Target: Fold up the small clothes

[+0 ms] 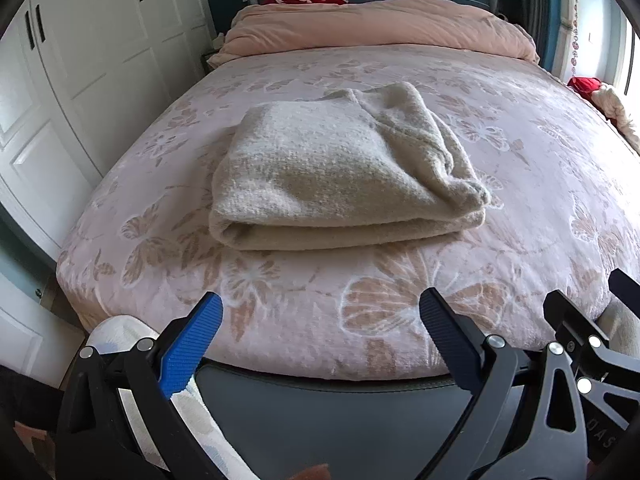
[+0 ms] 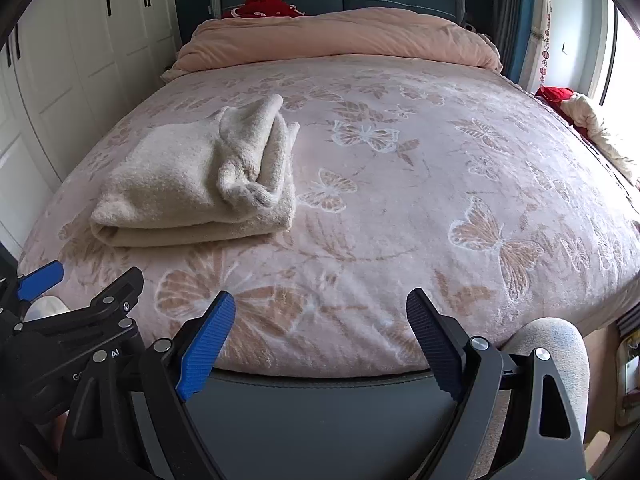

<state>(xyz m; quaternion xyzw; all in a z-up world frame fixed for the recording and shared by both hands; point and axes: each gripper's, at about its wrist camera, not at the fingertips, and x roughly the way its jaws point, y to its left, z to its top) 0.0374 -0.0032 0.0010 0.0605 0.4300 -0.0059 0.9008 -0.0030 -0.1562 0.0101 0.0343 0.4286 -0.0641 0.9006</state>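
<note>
Sweater (image 1: 340,172) lies folded mid-frame on the bed (image 1: 500,200), fold edge (its long axis) crosswise toward both empty, wide-apart grippers (image 1: 320,316) (image 2: 320,312).

The folded cream garment (image 1: 340,172) is the one raised thing on the bed (image 1: 520,200). In the right wrist view it sits at centre left, with bare butterfly-patterned cover open across the centre and right of the frame. The bunched pink duvet (image 2: 340,36) blocks the upper part. Red and cream cloth (image 2: 588,120) crowds the right edge. White wardrobe doors (image 1: 80,60) close off the left.
</note>
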